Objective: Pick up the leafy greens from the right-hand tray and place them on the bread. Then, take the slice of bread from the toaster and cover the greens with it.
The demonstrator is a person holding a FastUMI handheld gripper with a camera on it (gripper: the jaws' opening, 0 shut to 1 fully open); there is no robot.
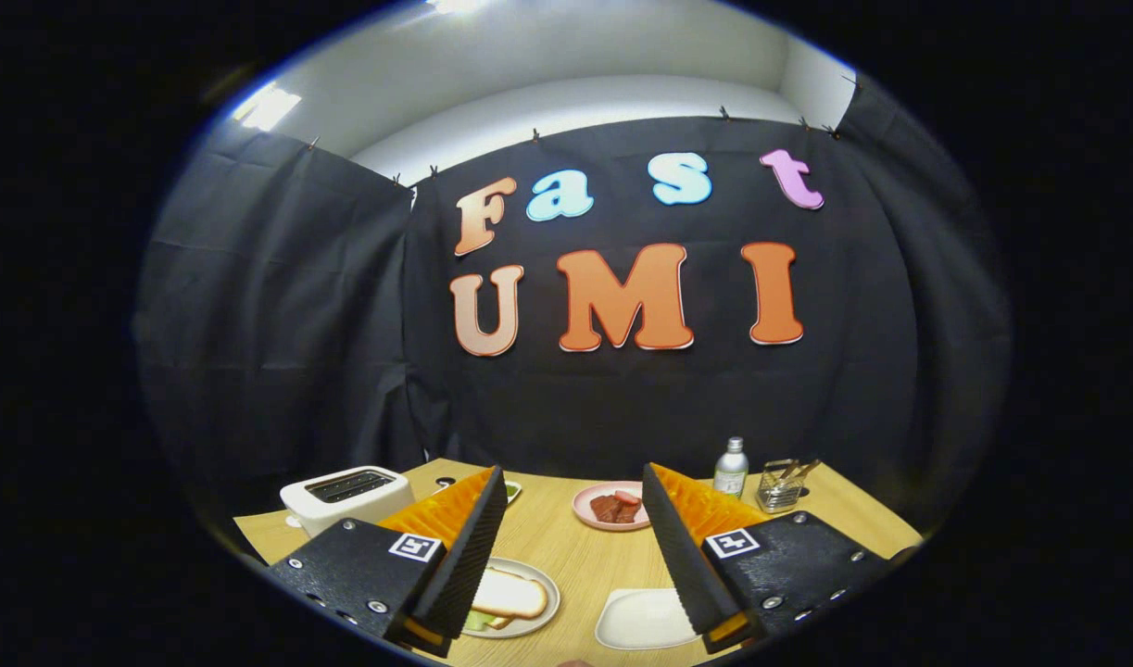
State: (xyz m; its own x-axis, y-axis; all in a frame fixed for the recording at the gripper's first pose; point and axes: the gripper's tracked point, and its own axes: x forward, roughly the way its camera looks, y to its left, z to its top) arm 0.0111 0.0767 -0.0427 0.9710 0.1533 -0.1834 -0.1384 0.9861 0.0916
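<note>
My gripper is open and held above the wooden table, with nothing between its fingers. Below and between the fingers, by the left finger, a round grey plate carries a slice of bread. Green leaves peek out from under that slice. A white tray lies to the plate's right, partly hidden by the right finger, and what shows of it is bare white. The white toaster stands beyond the left finger, its two top slots dark.
A pink plate with reddish meat slices sits mid-table beyond the fingers. A small bottle and a wire basket stand at the back right. A small dish with something green peeks out behind the left finger.
</note>
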